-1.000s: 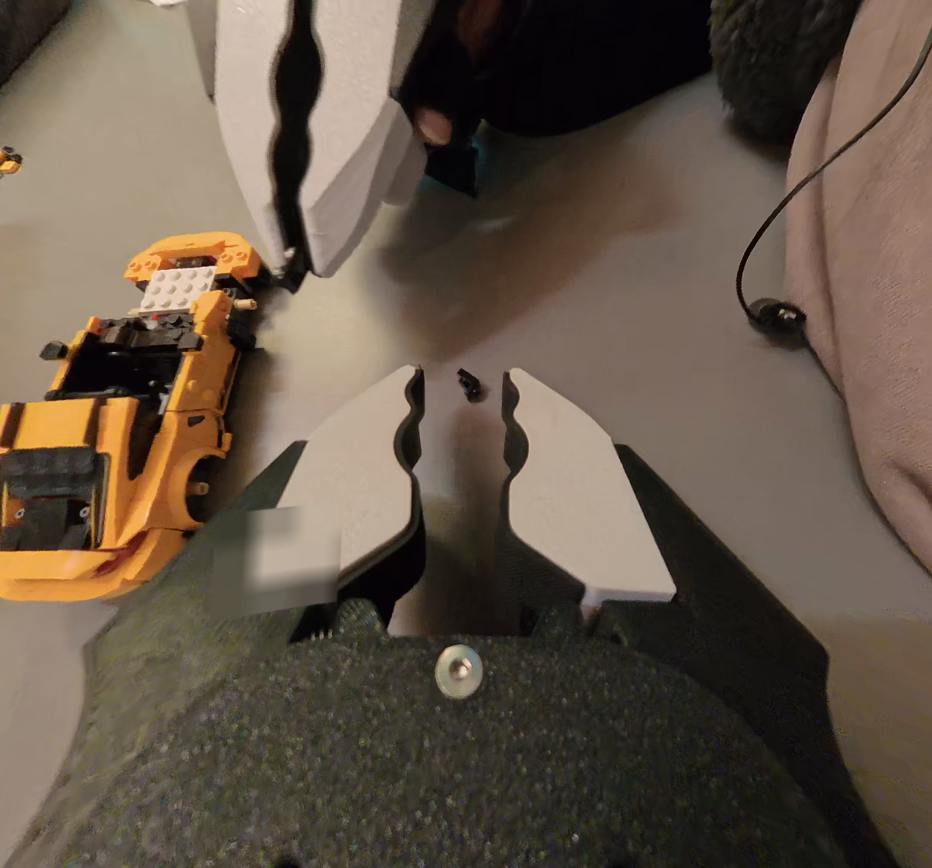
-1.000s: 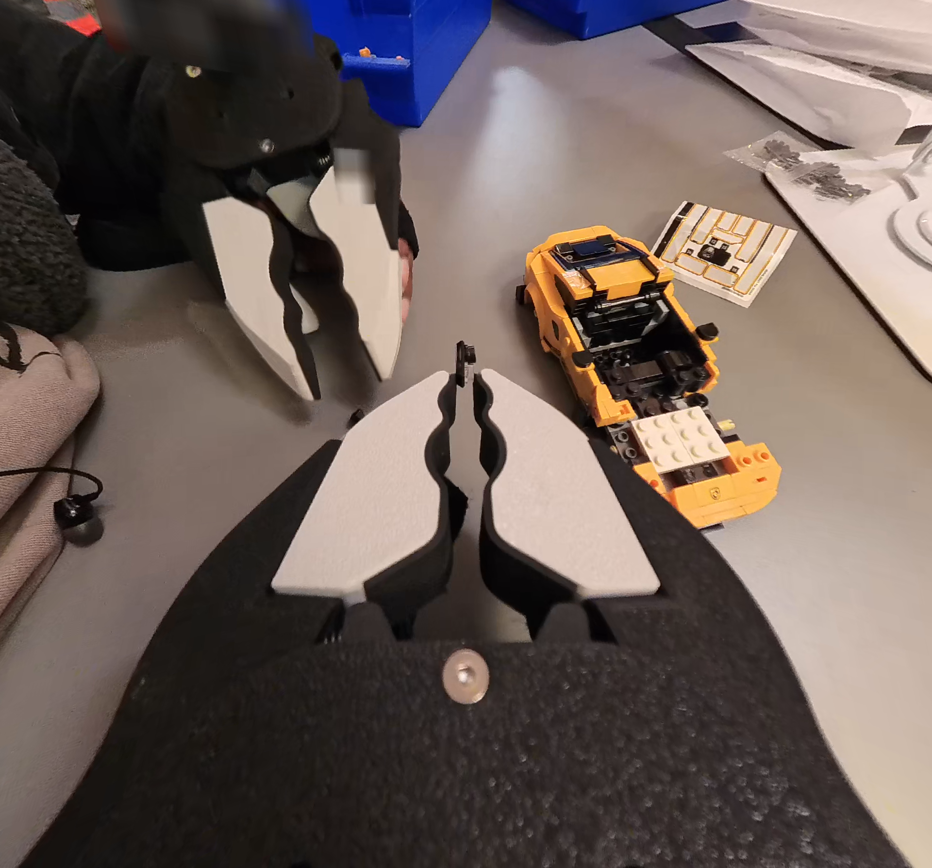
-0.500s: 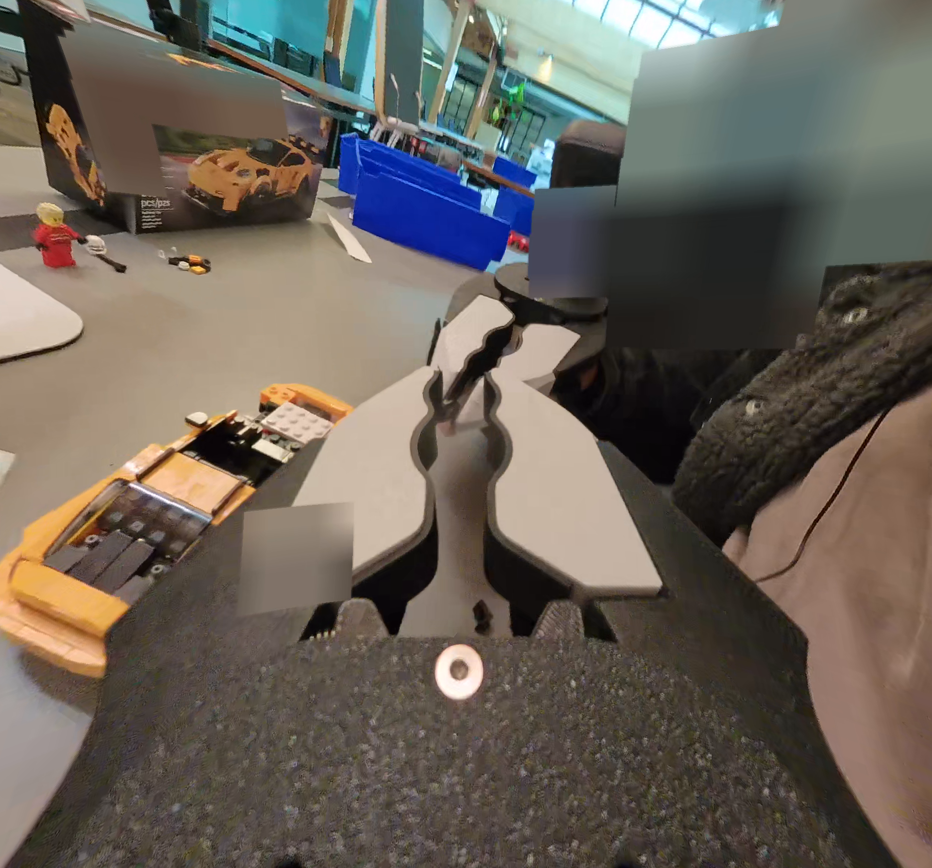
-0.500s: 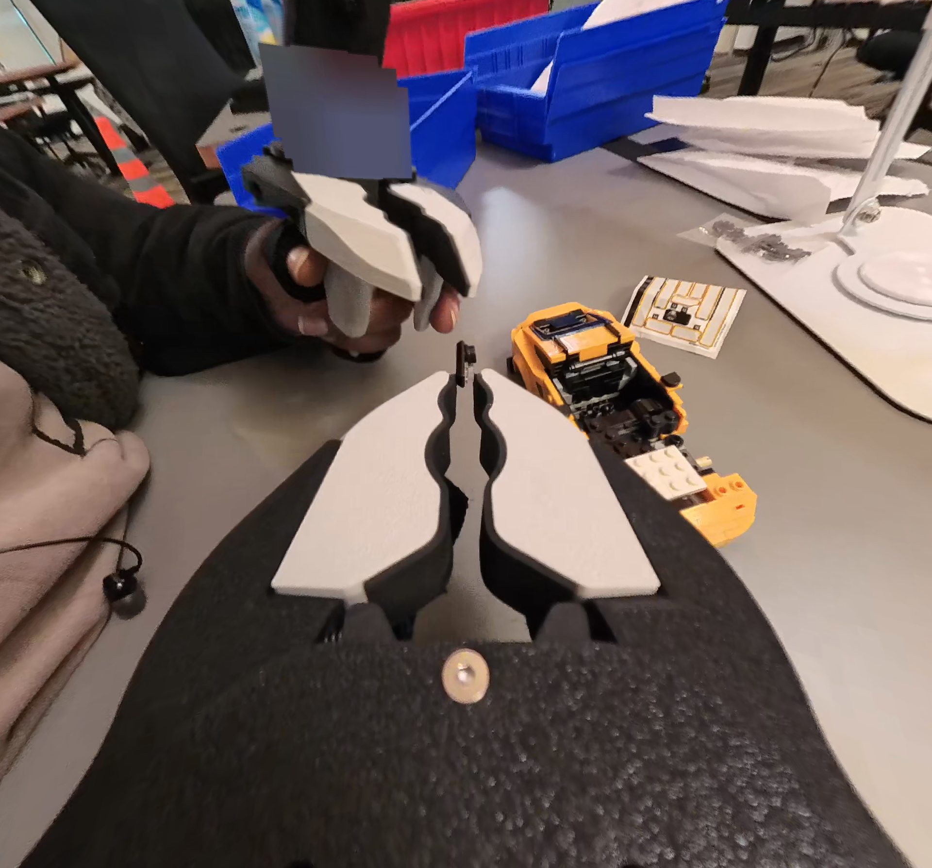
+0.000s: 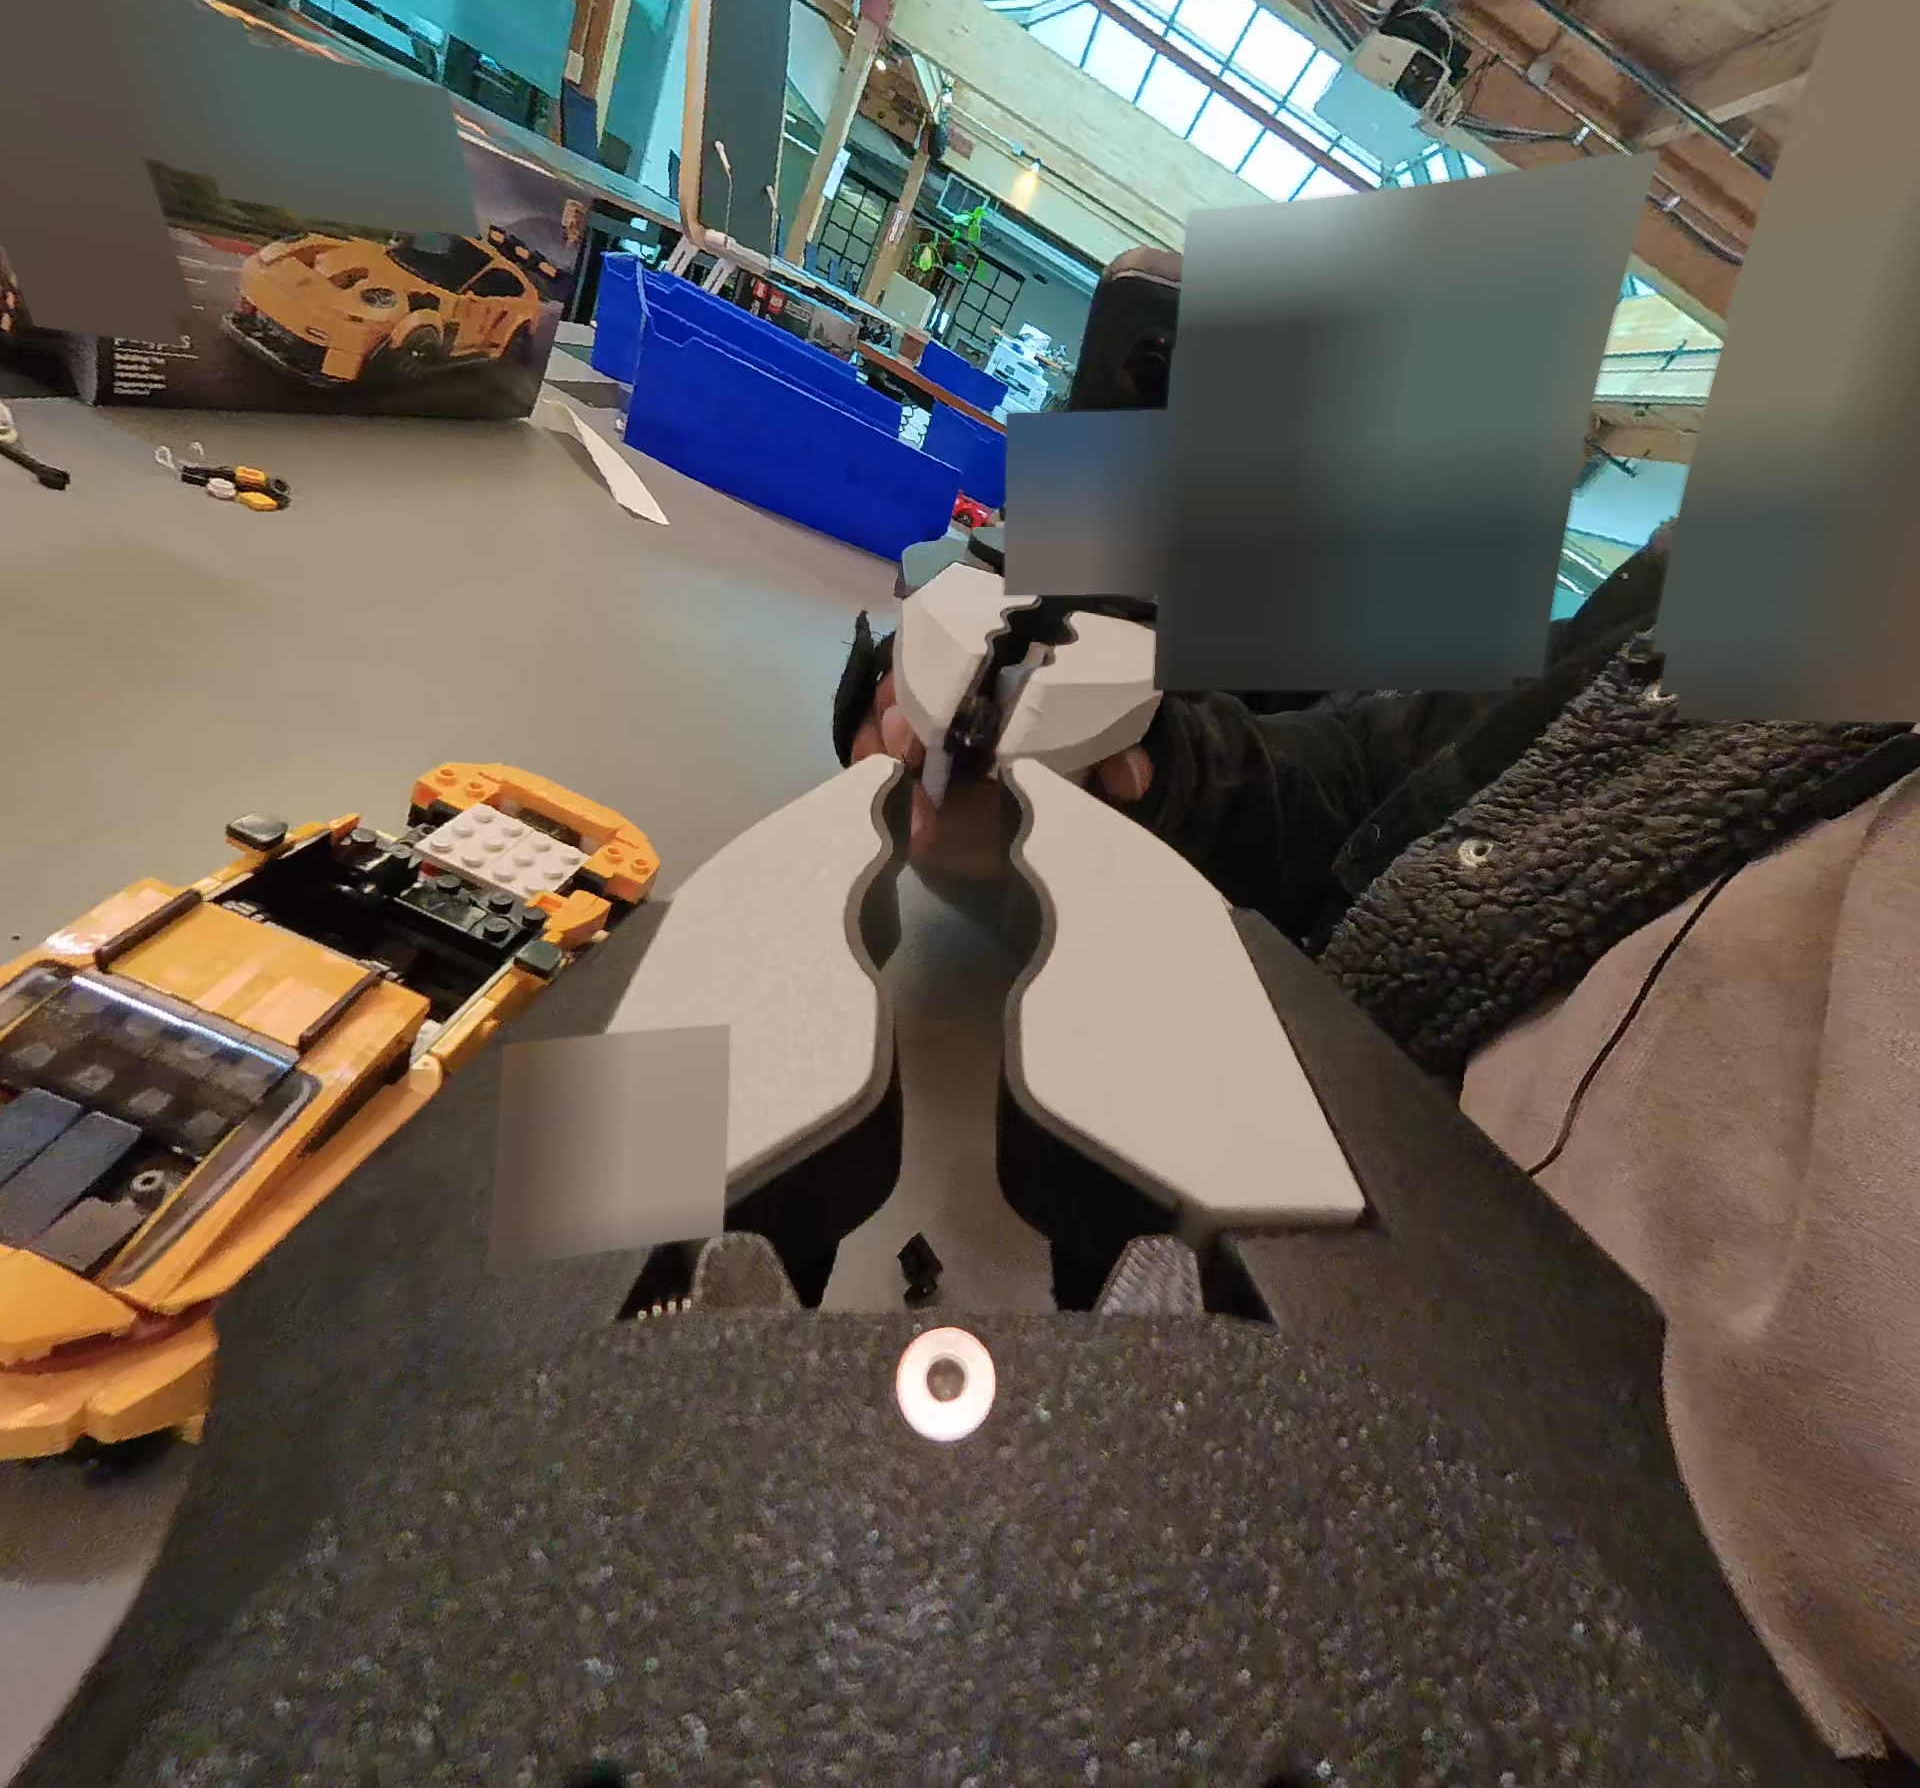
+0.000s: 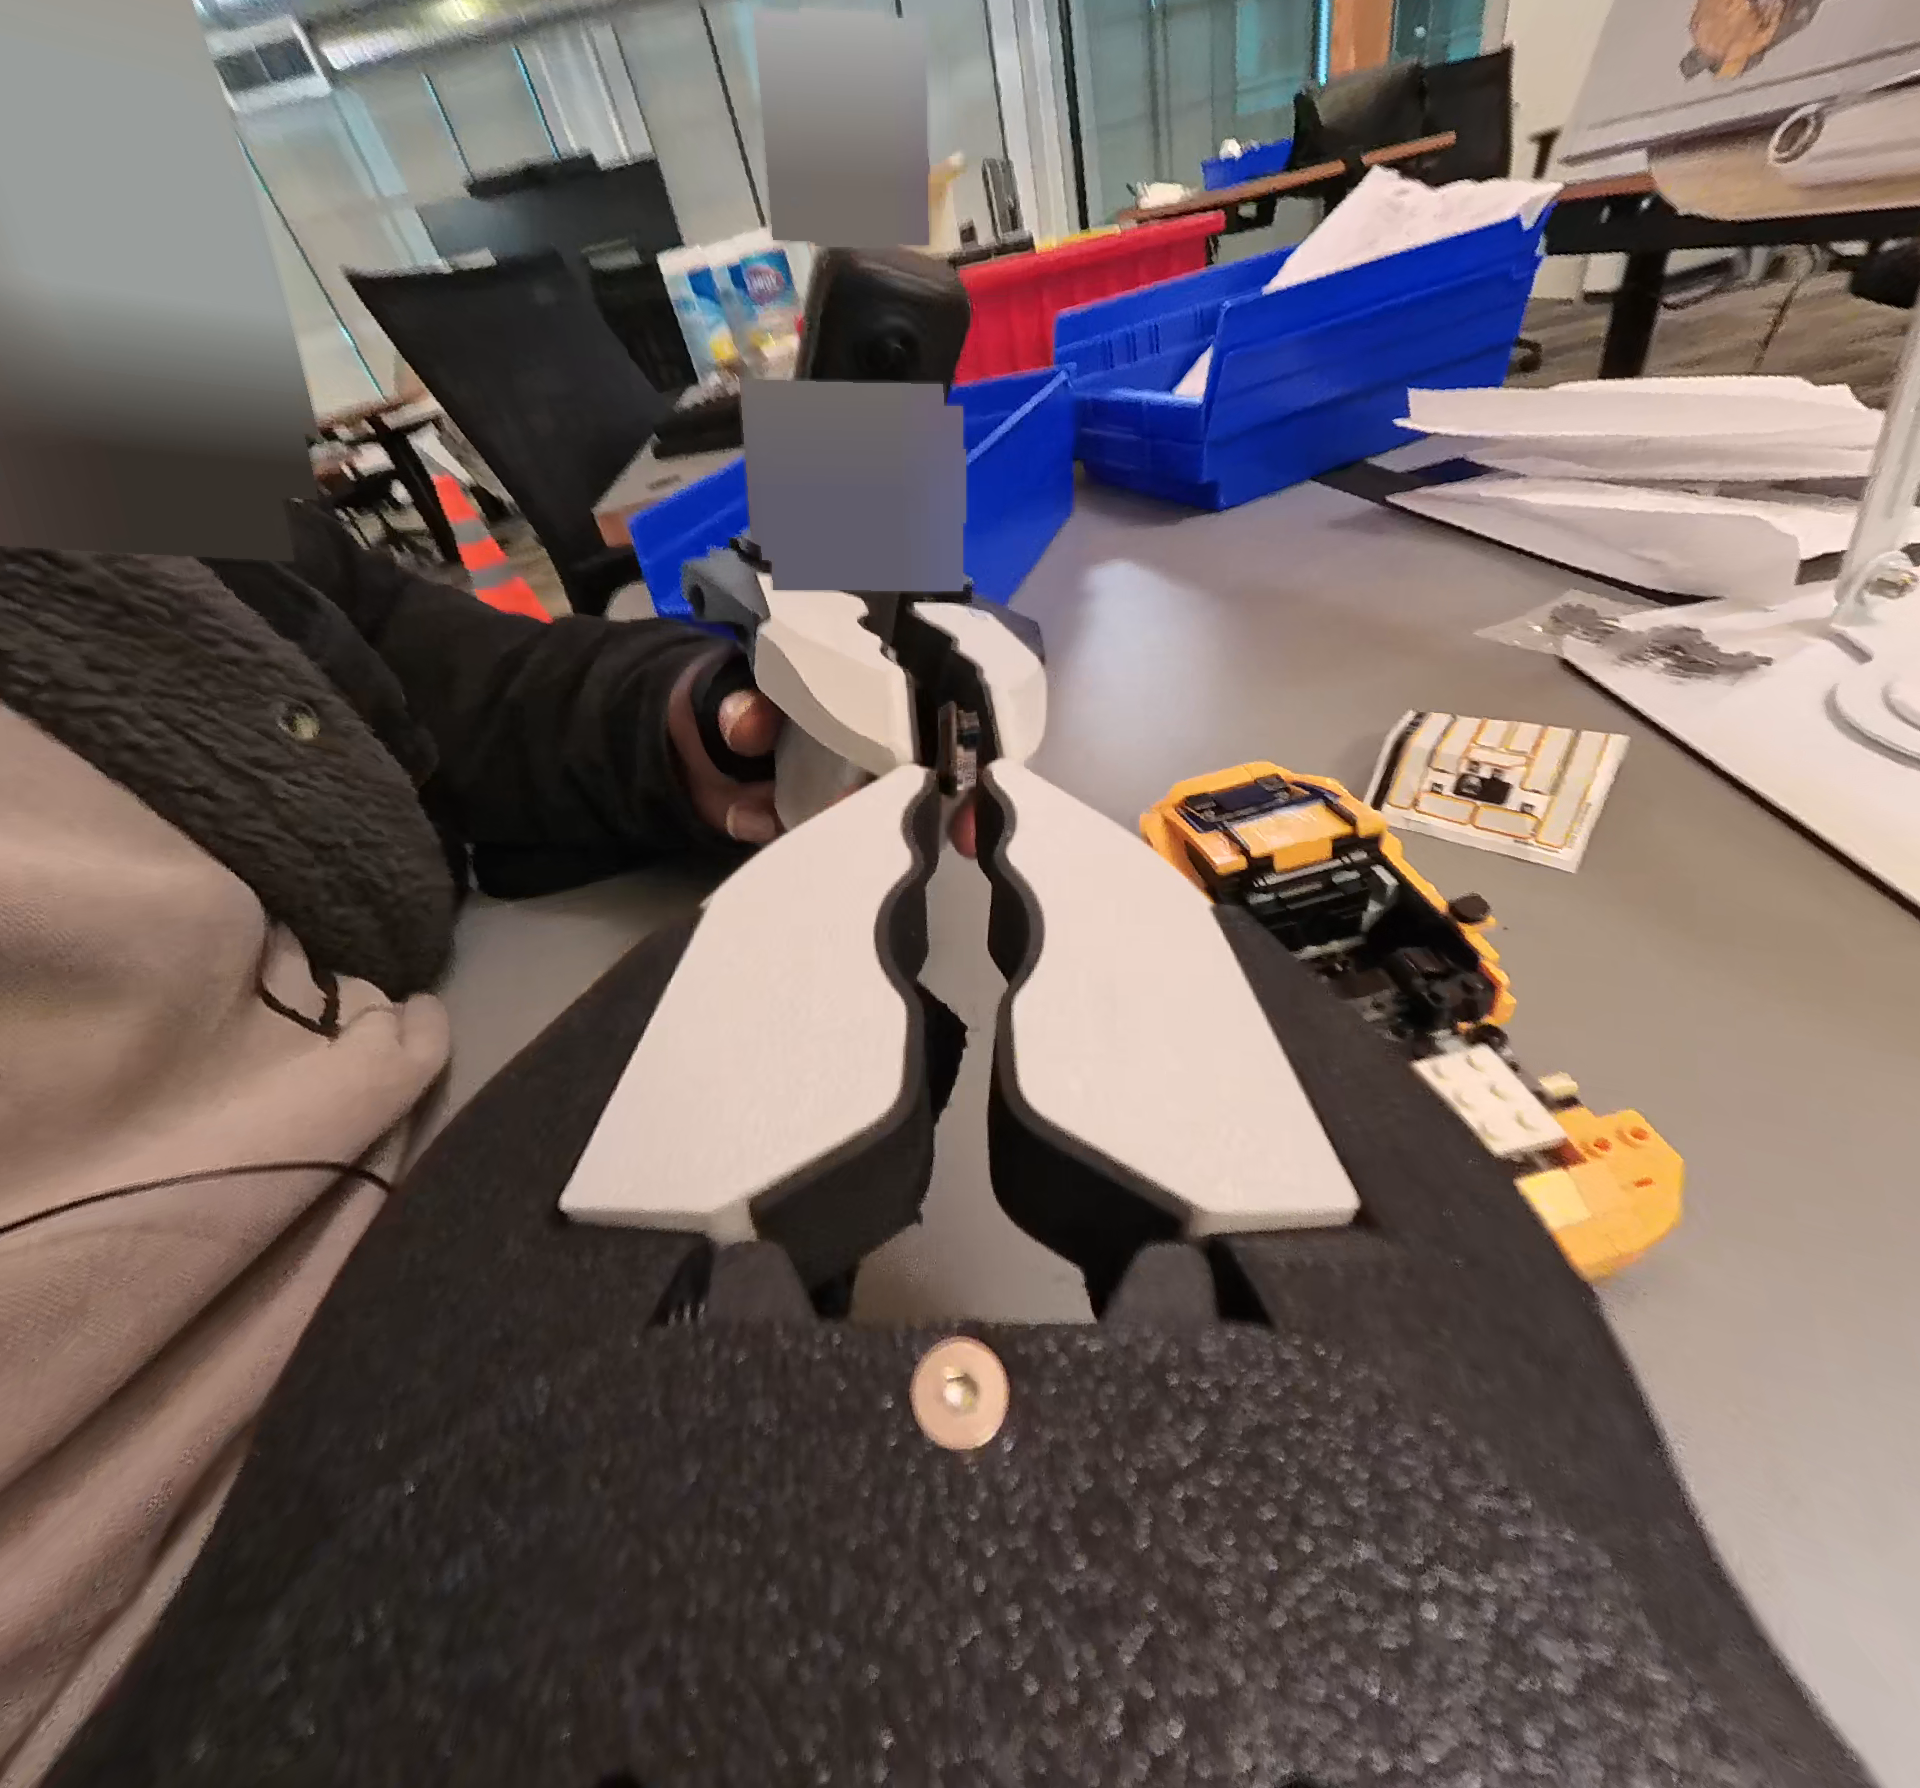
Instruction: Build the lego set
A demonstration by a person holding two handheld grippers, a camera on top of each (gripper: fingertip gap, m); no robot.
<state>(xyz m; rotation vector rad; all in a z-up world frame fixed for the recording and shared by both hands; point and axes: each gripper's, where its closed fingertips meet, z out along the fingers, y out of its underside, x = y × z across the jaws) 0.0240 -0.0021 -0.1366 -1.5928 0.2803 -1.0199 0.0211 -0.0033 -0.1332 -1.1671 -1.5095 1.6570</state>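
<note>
**Tiny black piece held in air, both tips meeting**

R hand-held gripper (image 6: 958, 777) is closed on a small black lego piece (image 6: 948, 736), pinched at the very tips, above the surface. L hand-held gripper (image 5: 951, 772) faces it w/ jaws apart, tips just beside the piece, nothing gripped.

Orange lego car (image 5: 260, 1011) sits half-built on the grey surface (image 5: 416, 616), near both.

Piece likely v. light, rigid, slick plastic; easy to flick out. Best hold: flat faces, gentle squeeze. A 2nd black bit (image 5: 916, 1258) lies below the L jaws.

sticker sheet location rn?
Right wrist view: the sticker sheet lies flat on the grey table, right of the orange lego car.
</note>
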